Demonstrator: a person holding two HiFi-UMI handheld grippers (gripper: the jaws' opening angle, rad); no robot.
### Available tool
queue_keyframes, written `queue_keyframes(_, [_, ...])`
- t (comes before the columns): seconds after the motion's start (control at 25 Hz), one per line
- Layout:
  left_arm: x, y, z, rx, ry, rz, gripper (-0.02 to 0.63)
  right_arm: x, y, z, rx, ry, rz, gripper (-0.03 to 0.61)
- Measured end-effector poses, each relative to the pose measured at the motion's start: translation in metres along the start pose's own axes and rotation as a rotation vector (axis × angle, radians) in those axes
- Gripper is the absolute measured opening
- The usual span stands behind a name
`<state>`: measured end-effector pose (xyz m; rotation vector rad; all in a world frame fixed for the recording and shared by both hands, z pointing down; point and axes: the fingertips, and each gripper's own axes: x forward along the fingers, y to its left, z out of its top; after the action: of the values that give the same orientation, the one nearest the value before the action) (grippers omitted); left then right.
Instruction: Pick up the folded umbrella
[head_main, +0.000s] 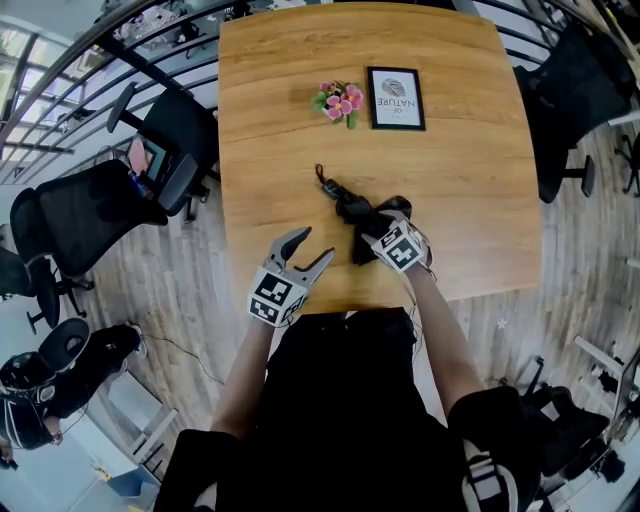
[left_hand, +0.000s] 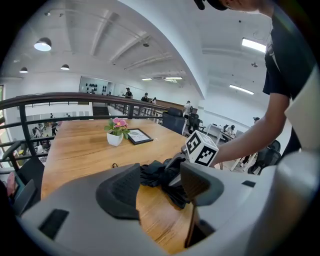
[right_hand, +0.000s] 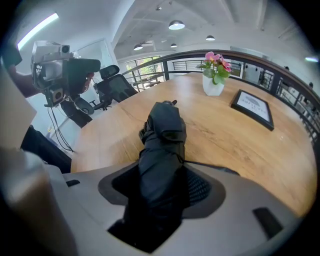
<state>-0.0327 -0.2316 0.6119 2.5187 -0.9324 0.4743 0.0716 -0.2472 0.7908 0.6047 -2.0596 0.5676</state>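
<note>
1. The folded umbrella (head_main: 350, 208) is black and lies on the wooden worktop (head_main: 470, 190), a little below the centre of the head view. It runs on a slant, with its wrist strap toward the upper left and its thicker end toward the lower right.
2. The right tongs (head_main: 372, 232) come in from the lower right and sit over that thicker end. Their marker cube is just beside the dark fabric.
3. In the right gripper view the umbrella (right_hand: 162, 135) fills the gap of the right tongs (right_hand: 160, 190). The ribbed pads (right_hand: 200, 187) lie against the fabric on both sides, so the tongs are clamped on the umbrella. It is still lying along the worktop (right_hand: 240, 145).
4. The left tongs (head_main: 312, 245) are at the lower left of the umbrella, near the worktop's bottom edge. They stand wide apart and hold nothing.
5. The left gripper view confirms this. The left tongs (left_hand: 160, 187) gape, and through the gap show the worktop (left_hand: 80, 145) and the umbrella (left_hand: 155, 175) well beyond the tips.
6. Toward the top of the head view stand a small pot of pink flowers (head_main: 340, 102) and, just to its right, a framed card (head_main: 396, 98). Both are well apart from the umbrella.
7. Black office chairs (head_main: 90, 210) stand on the floor at the left of the worktop.
</note>
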Motion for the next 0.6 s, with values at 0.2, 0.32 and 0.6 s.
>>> queue_keyframes(0.2, [-0.007, -0.008, -0.002, 0.015, -0.009, -0.023, 0.253, -0.005, 0.000, 0.002, -0.050, -0.004, -0.083, 0.258])
queue_keyframes(0.32, [-0.014, -0.007, -0.001, 0.019, -0.021, -0.027, 0.253, -0.007, 0.002, 0.004, -0.071, -0.001, -0.098, 0.254])
queue_keyframes(0.6, [-0.028, -0.004, -0.005, 0.033, -0.032, -0.016, 0.253, -0.015, 0.003, 0.011, -0.085, -0.027, -0.142, 0.252])
